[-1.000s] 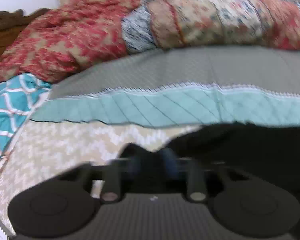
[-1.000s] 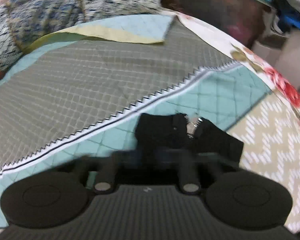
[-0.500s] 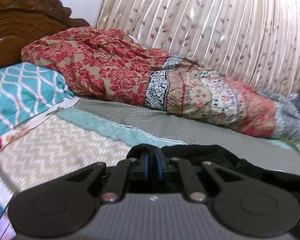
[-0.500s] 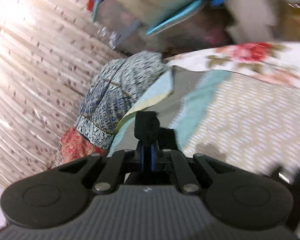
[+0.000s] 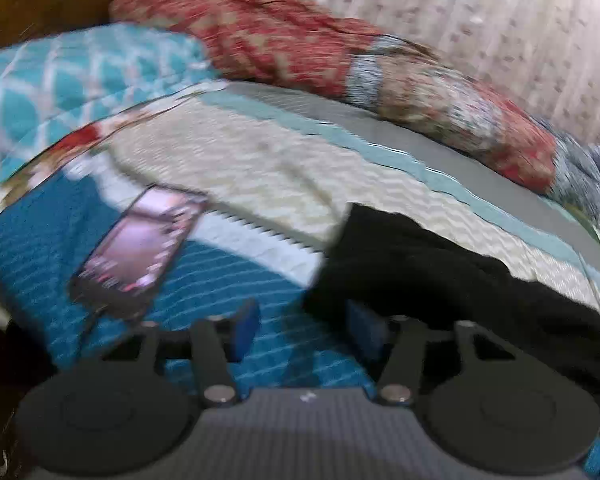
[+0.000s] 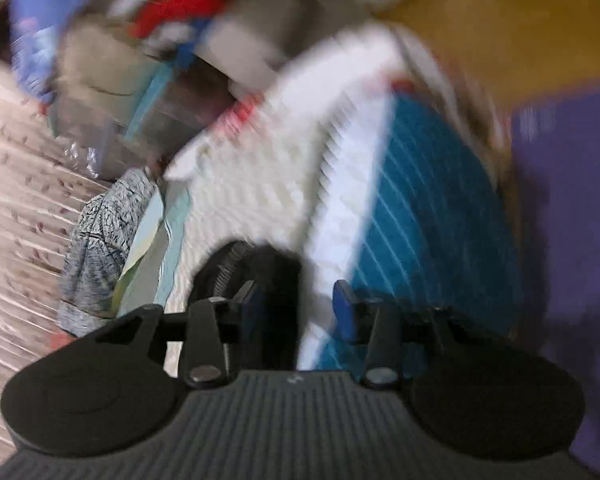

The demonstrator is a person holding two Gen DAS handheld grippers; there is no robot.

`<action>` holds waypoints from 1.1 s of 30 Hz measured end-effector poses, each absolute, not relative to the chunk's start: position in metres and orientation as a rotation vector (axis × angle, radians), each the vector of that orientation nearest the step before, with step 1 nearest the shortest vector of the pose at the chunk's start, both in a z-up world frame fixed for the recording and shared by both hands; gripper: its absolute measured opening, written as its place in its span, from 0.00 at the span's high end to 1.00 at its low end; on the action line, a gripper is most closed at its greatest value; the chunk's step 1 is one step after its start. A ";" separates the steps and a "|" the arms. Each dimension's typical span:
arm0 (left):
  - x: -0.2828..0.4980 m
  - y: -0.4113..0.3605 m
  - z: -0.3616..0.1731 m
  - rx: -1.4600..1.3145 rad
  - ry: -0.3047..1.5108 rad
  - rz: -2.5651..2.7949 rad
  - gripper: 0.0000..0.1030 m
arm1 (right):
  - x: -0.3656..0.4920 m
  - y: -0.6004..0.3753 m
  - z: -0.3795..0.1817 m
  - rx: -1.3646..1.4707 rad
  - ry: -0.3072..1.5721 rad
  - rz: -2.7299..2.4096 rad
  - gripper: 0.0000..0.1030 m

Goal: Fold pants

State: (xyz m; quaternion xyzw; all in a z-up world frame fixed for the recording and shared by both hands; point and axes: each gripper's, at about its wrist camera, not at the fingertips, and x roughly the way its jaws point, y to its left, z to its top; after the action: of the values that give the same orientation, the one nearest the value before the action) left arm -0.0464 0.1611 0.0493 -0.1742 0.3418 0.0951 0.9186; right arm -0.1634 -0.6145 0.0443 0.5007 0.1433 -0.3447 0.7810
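Phone (image 5: 138,248) lies on bedspread (image 5: 240,168) beside black pants (image 5: 440,272); pillow (image 5: 72,80) behind.

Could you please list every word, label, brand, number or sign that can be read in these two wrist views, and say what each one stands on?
No text can be read in either view.
Phone on the bedspread: its lit screen shows pinkish shapes, too blurred to read.
Left gripper: a small pale mark on its body, too small to read.
Right gripper: the same kind of mark, too small to read.
Black pants: no label visible.
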 end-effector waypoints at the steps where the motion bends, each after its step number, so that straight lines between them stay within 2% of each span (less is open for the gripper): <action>1: -0.052 0.170 0.051 -0.397 0.695 0.222 0.42 | -0.157 -0.604 0.056 1.017 0.298 -0.714 0.56; 4: -0.059 0.199 0.054 -0.569 0.680 0.253 0.36 | -0.129 -0.564 0.082 0.844 0.314 -0.559 0.56; 5: -0.059 0.207 0.054 -0.628 0.677 0.249 0.30 | -0.116 -0.547 0.088 0.791 0.337 -0.480 0.56; 8: -0.050 0.211 0.054 -0.688 0.674 0.218 0.26 | -0.063 -0.477 0.092 0.654 0.494 -0.178 0.56; 10: -0.037 0.204 0.052 -0.718 0.706 0.155 0.16 | -0.028 -0.413 0.089 0.573 0.609 0.050 0.56; 11: -0.028 0.200 0.049 -0.746 0.732 0.104 0.07 | -0.014 -0.377 0.086 0.537 0.660 0.168 0.56; 12: -0.020 0.196 0.046 -0.764 0.756 0.067 0.06 | -0.002 -0.343 0.082 0.500 0.703 0.276 0.54; 14: -0.006 0.186 0.040 -0.766 0.801 0.039 0.06 | 0.015 -0.282 0.077 0.408 0.759 0.440 0.45; 15: -0.001 0.182 0.037 -0.760 0.811 0.037 0.10 | 0.020 -0.247 0.075 0.337 0.773 0.522 0.41; 16: 0.002 0.179 0.035 -0.761 0.813 0.031 0.14 | 0.023 -0.220 0.074 0.270 0.784 0.586 0.32; 17: 0.006 0.177 0.033 -0.769 0.818 0.017 0.26 | 0.030 -0.194 0.071 0.199 0.798 0.640 0.26; 18: 0.010 0.176 0.031 -0.786 0.827 0.004 0.35 | 0.044 -0.166 0.065 0.108 0.817 0.681 0.26; 19: 0.011 0.175 0.029 -0.795 0.829 0.004 0.41 | 0.046 -0.147 0.057 0.023 0.836 0.699 0.28; 20: 0.012 0.175 0.029 -0.789 0.826 0.008 0.50 | 0.050 -0.132 0.048 -0.060 0.859 0.696 0.42; 21: 0.013 0.174 0.030 -0.774 0.823 0.013 0.54 | 0.051 -0.120 0.040 -0.141 0.890 0.693 0.60; 22: 0.012 0.174 0.032 -0.763 0.820 0.007 0.55 | 0.053 -0.113 0.034 -0.195 0.911 0.694 0.92; 24: 0.004 0.173 0.038 -0.749 0.793 -0.023 0.59 | 0.040 -0.120 0.039 -0.185 0.887 0.708 0.93; 28: -0.013 0.176 0.043 -0.744 0.775 -0.071 0.58 | 0.010 -0.144 0.052 -0.111 0.893 0.797 0.93; 31: -0.019 0.170 0.028 -0.688 0.844 -0.045 0.51 | -0.006 -0.151 0.038 -0.105 0.954 0.824 0.93; 32: -0.020 0.166 0.022 -0.655 0.875 -0.015 0.45 | -0.009 -0.148 0.029 -0.130 0.966 0.806 0.89; 33: -0.023 0.164 0.019 -0.633 0.892 -0.005 0.44 | -0.011 -0.148 0.022 -0.148 0.974 0.784 0.87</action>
State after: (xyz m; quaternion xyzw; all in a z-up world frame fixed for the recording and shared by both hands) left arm -0.0233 0.1645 0.0185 -0.3009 0.4239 -0.0024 0.8543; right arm -0.0109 -0.1477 0.0219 -0.0693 0.4555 0.3668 0.8082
